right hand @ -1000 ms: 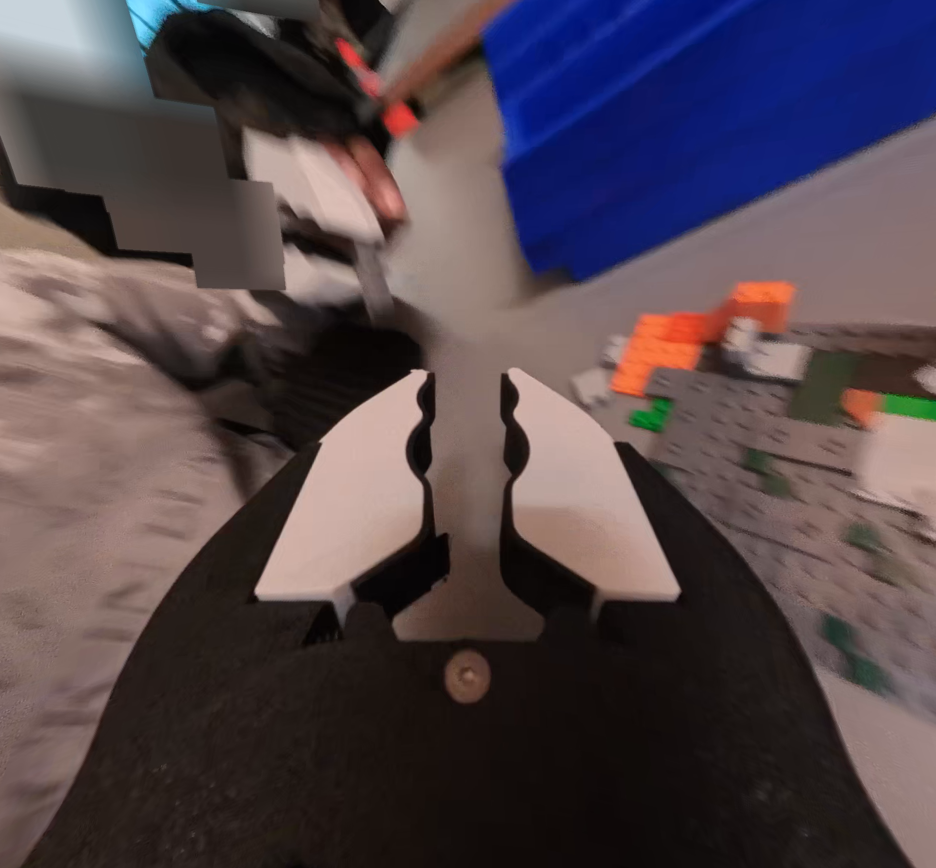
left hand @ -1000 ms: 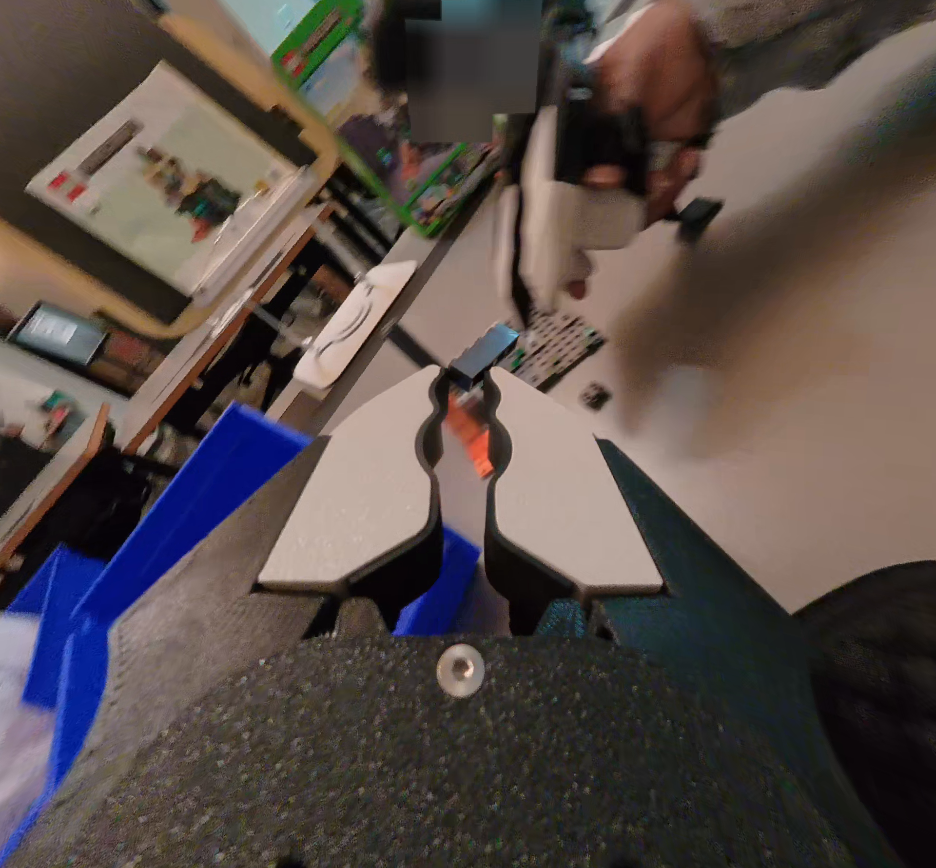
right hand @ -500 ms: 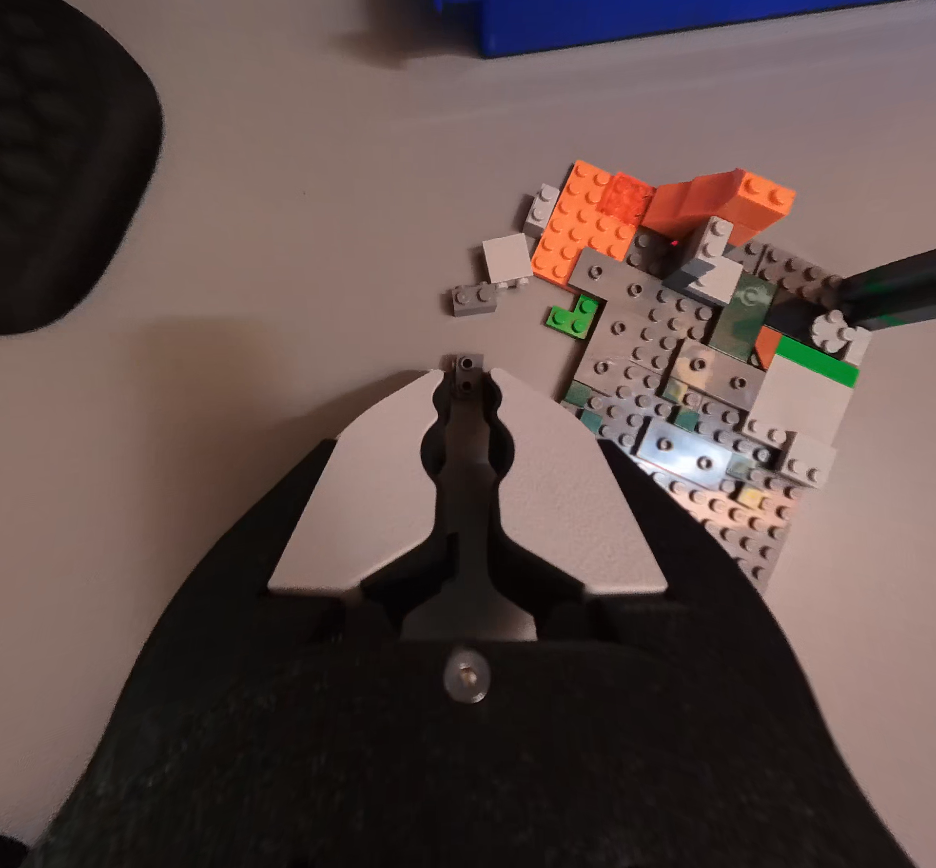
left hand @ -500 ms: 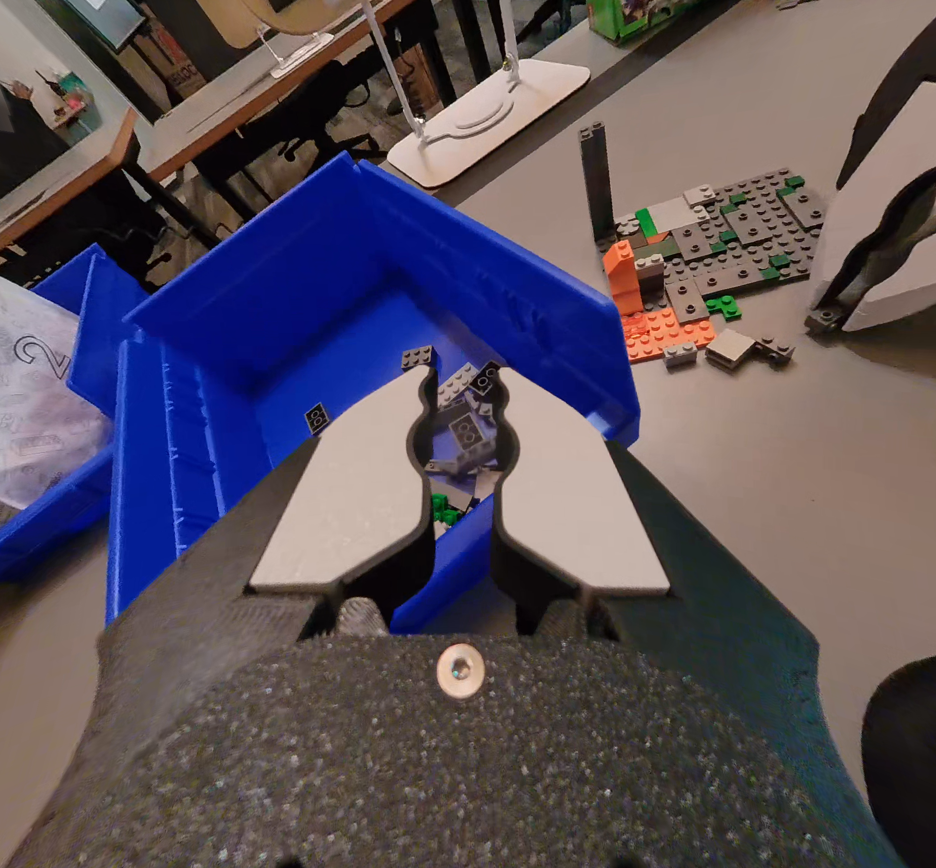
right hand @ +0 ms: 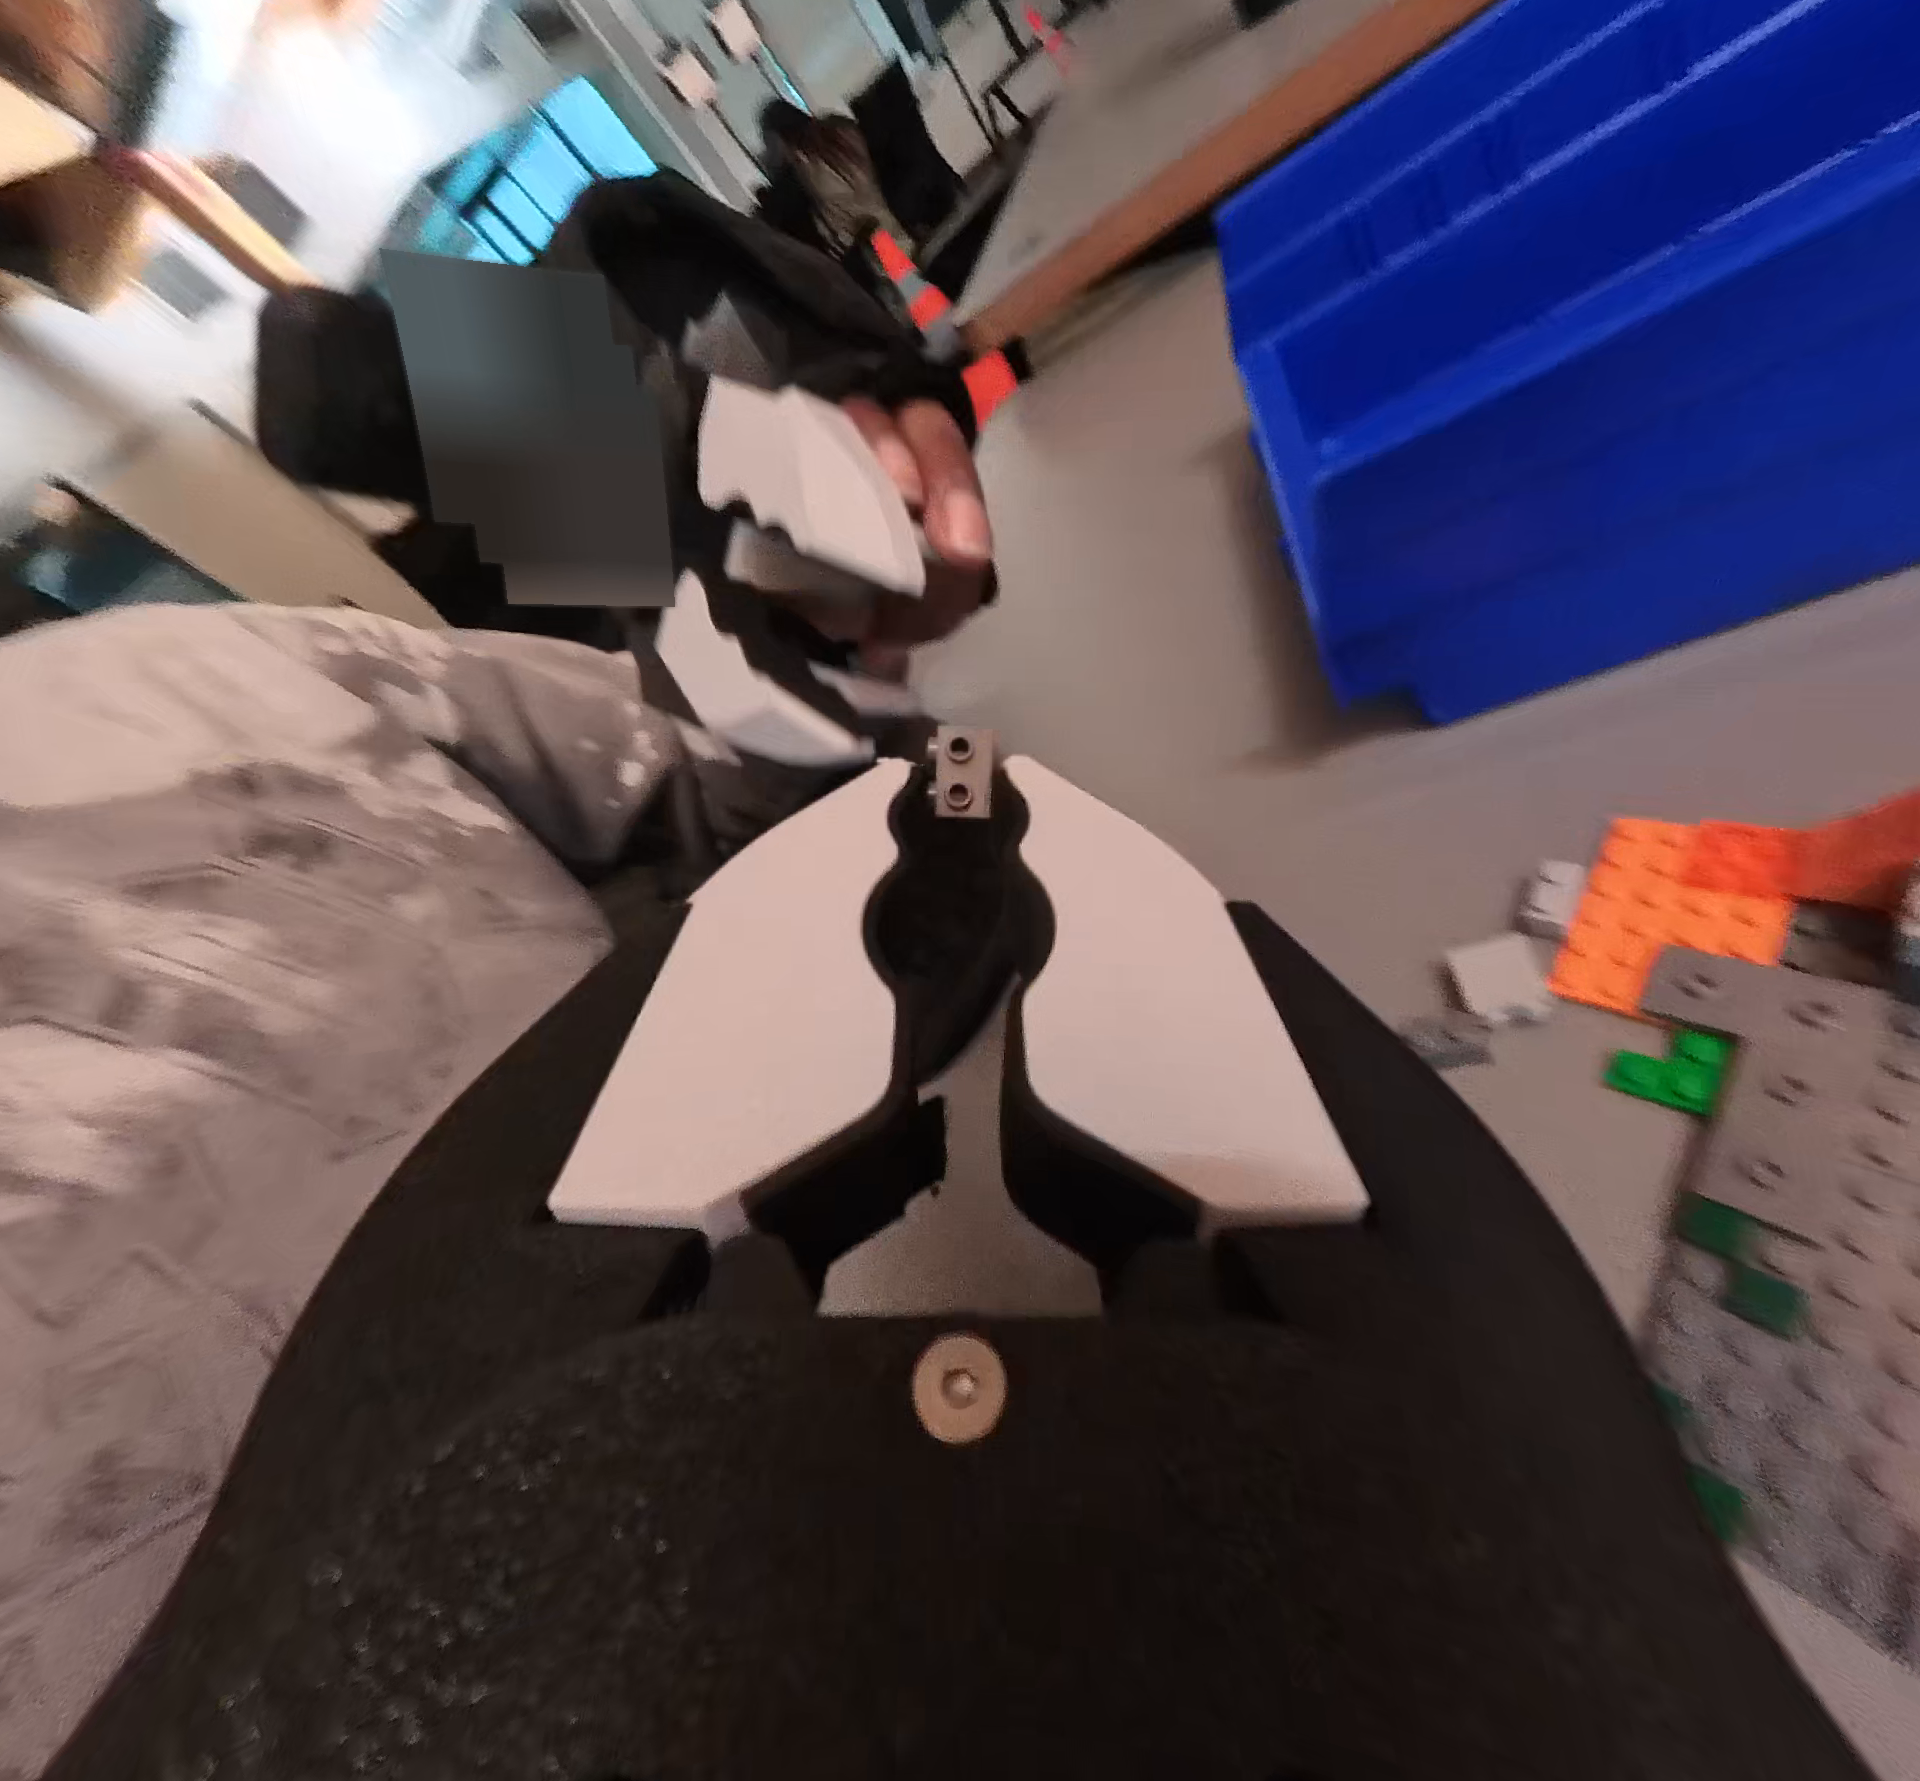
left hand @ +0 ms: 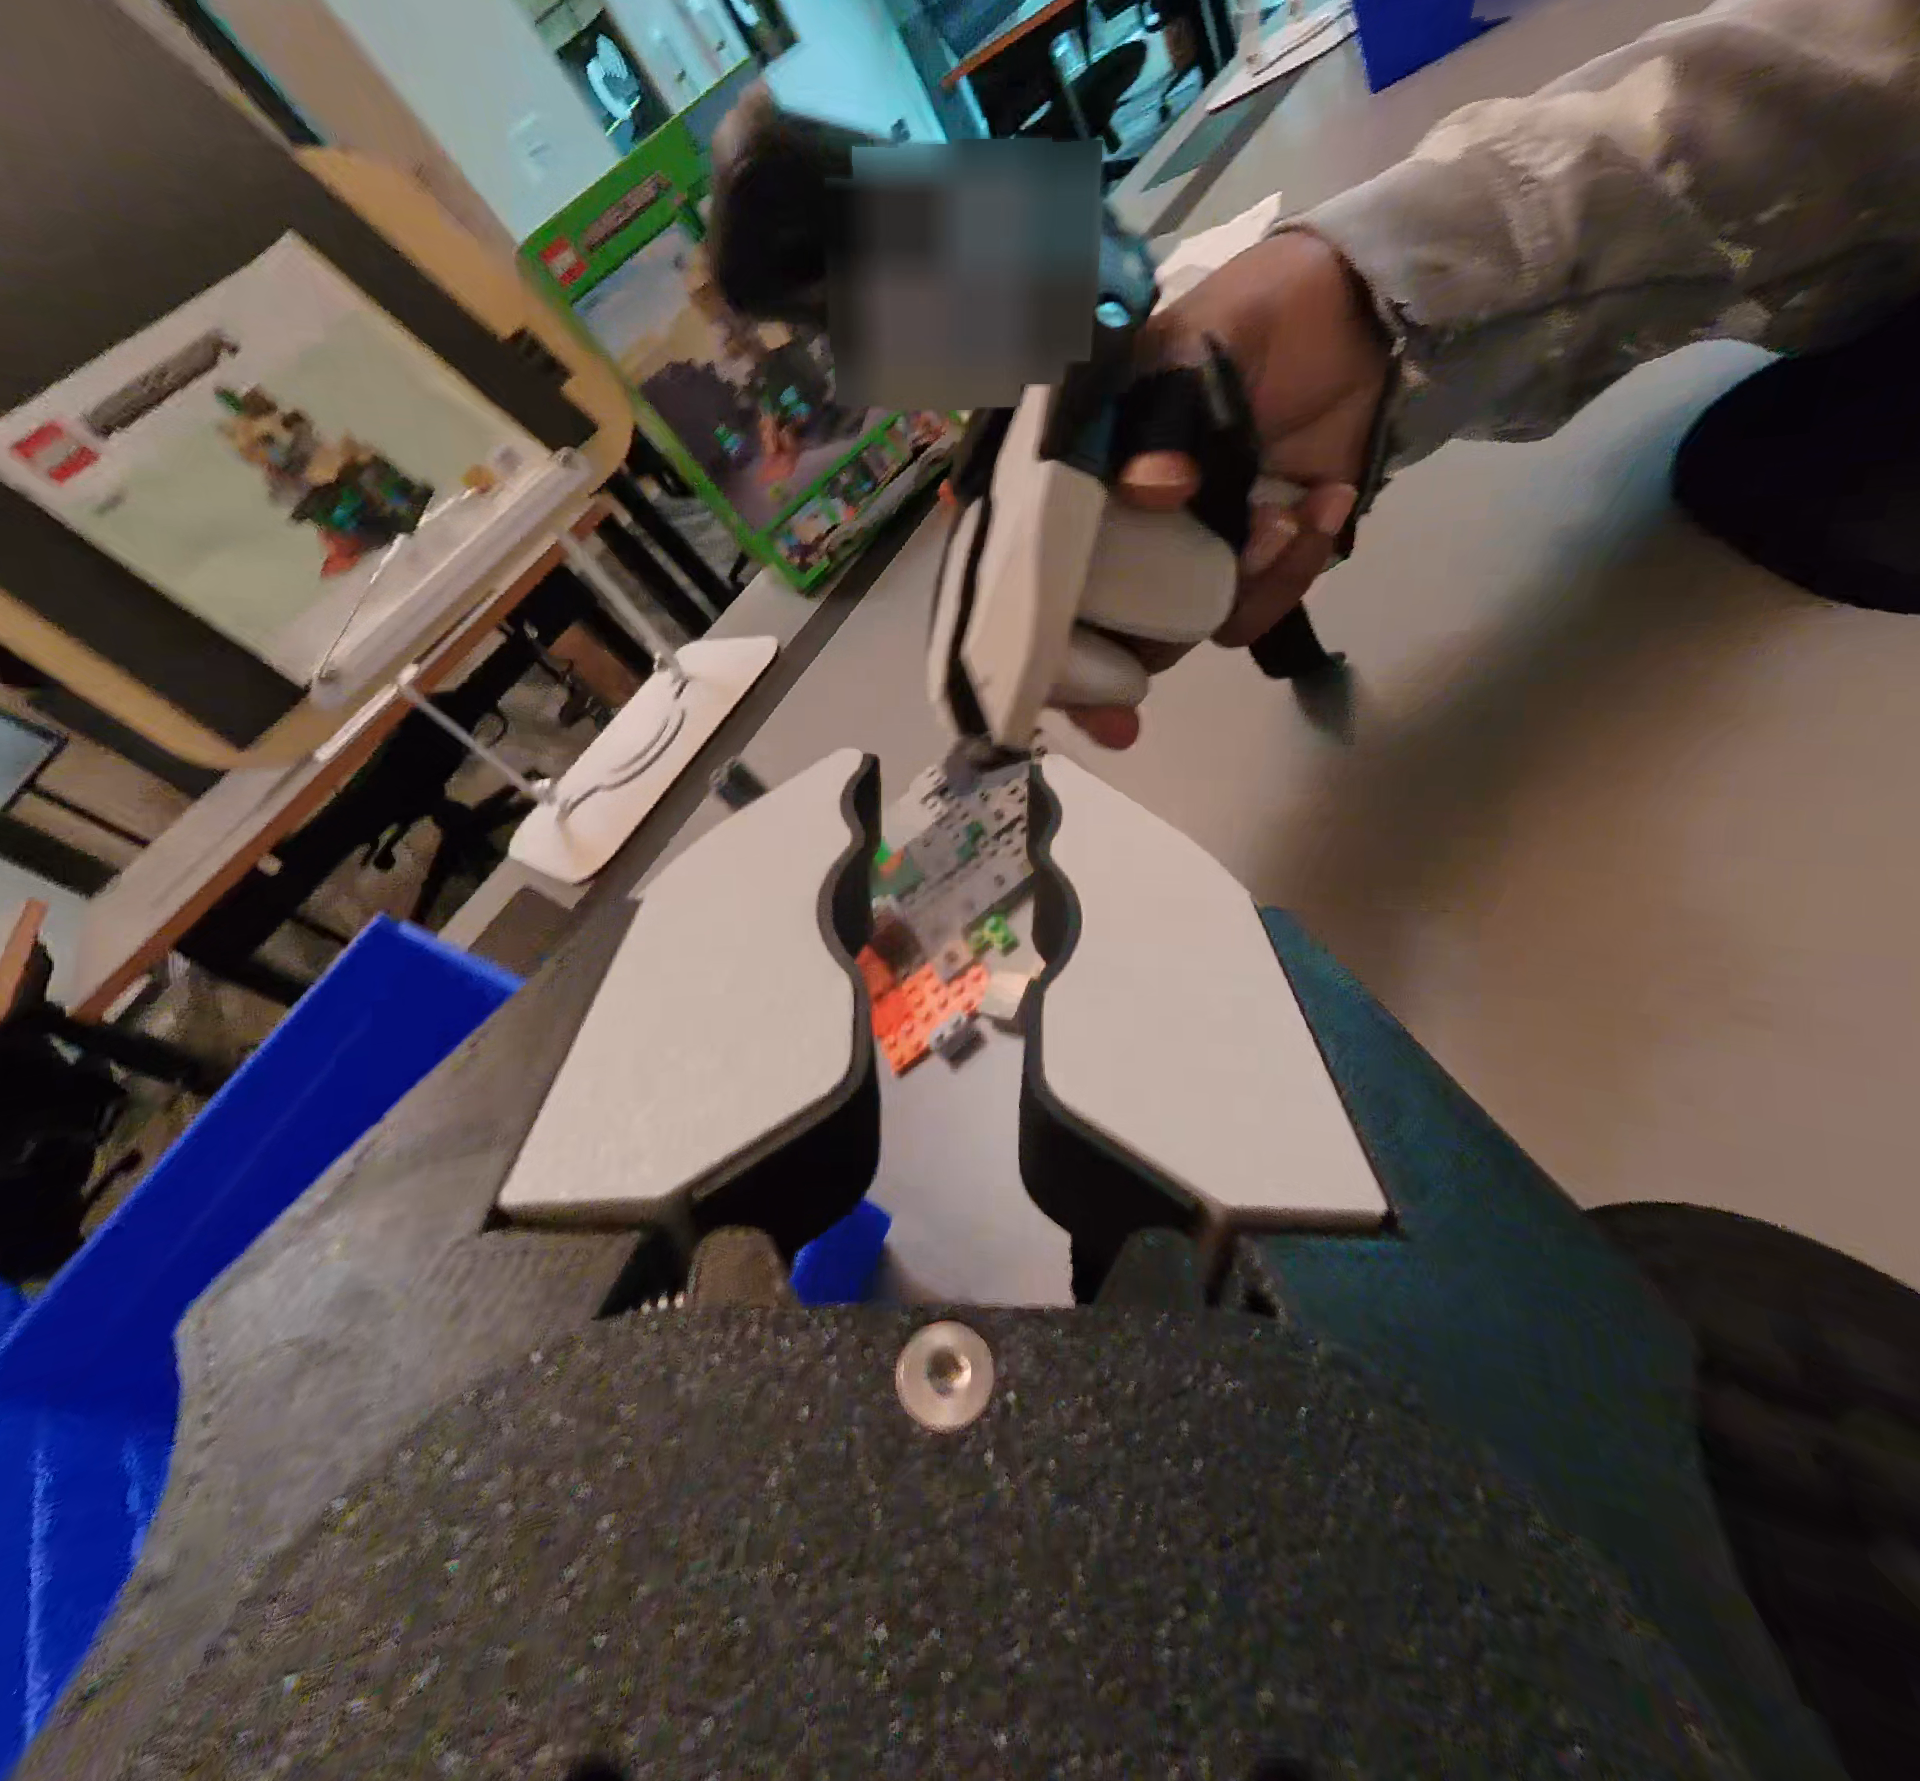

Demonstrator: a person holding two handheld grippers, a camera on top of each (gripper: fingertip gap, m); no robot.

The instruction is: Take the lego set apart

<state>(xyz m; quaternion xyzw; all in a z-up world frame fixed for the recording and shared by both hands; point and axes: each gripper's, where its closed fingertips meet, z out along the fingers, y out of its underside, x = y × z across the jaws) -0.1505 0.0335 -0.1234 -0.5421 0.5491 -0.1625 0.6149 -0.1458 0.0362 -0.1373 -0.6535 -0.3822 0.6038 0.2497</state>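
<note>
Fingers [right hand: 1122, 858] of right gripper [right hand: 961, 781] pinching small grey brick [right hand: 961, 775] by tips only; left gripper [left hand: 951, 770] spread, empty. Risking slip mid-carry.

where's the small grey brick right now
In the right wrist view the small grey brick is pinched at the tips of the right gripper, lifted off the table, left of the blue bin.

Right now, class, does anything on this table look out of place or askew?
Mildly: a few loose pieces lie scattered on the grey table beside the half-dismantled lego set, outside the blue bin. The right gripper pinches a small grey brick. That fits disassembly; nothing looks damaged.
</note>
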